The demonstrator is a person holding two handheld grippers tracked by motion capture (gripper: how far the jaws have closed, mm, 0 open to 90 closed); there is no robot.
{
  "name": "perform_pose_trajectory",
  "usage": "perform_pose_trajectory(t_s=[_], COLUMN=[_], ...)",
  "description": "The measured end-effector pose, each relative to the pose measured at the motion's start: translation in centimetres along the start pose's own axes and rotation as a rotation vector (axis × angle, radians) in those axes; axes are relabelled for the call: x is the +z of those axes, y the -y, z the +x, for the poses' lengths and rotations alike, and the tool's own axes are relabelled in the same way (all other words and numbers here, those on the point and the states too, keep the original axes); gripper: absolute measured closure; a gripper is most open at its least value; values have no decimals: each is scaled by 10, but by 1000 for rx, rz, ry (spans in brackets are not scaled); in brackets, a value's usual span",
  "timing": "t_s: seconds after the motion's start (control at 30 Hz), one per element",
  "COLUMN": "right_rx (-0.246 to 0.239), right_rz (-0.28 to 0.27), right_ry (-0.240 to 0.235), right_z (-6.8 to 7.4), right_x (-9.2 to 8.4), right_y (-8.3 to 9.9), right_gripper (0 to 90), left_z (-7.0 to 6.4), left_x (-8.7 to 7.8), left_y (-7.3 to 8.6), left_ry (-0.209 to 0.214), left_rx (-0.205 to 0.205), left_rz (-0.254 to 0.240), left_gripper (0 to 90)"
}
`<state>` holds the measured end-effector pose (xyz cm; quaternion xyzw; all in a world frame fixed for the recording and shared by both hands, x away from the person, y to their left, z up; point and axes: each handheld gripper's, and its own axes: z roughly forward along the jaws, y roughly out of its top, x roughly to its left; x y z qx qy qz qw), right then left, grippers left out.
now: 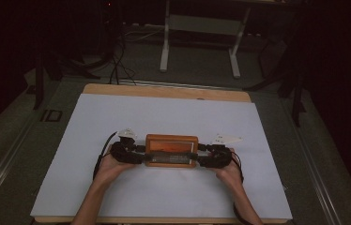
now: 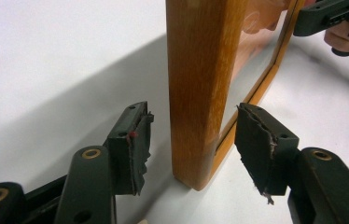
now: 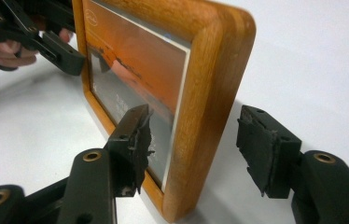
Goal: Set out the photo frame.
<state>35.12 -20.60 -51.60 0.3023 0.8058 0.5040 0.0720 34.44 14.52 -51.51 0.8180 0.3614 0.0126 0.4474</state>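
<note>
The worktop (image 1: 117,117) carried a pale sheet over its wooden top, and on that sheet, toward the person's side, stood a wooden picture frame (image 1: 171,150). The frame was of warm orange-brown wood with rounded corners, wider than tall, standing upright on its long lower edge. Behind its glazing sat a print (image 3: 135,79) with an orange upper part, a grey lower part and a thin white border; some small lettering in it was too blurred to read. The glass threw reflections, so finer detail of the print could not be told.

The frame stood between the two grippers. The left gripper (image 1: 133,151) was at the frame's left end; in the left gripper view its jaws stood wide on either side of the frame's end edge (image 2: 196,93), and a clear gap showed between each pad and the wood. The right gripper (image 1: 206,154) was at the frame's right end; in the right gripper view its jaws also straddled that end (image 3: 210,102), one pad (image 3: 133,144) in front of the glazed face and the other well off the back, neither pressing on the wood. The frame therefore rested on the sheet by itself, ungripped.
</note>
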Motion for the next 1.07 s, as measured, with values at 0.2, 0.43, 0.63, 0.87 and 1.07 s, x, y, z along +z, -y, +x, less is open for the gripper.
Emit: perform_pose_trajectory(t_s=[0.2, 0.43, 0.63, 0.87, 1.07], right_rx=[-31, -28, -27, -7, 11], right_rz=[6, -5, -9, 0, 66], right_ry=[35, 56, 67, 102, 190], right_z=[1, -3, -7, -17, -29], right_x=[-7, -21, -33, -44, -47], right_y=[-5, -7, -5, 2, 11], right_gripper=[427, 404, 390, 369, 333], left_z=[-3, -5, -6, -3, 3], left_x=[-8, -17, -29, -37, -41], left_y=[-1, -1, 1, 9, 17], left_ry=[-39, -58, -68, -94, -166], left_rx=[19, 26, 32, 37, 62], left_rz=[-15, -43, -87, -134, -108], left_gripper=[445, 431, 428, 424, 414])
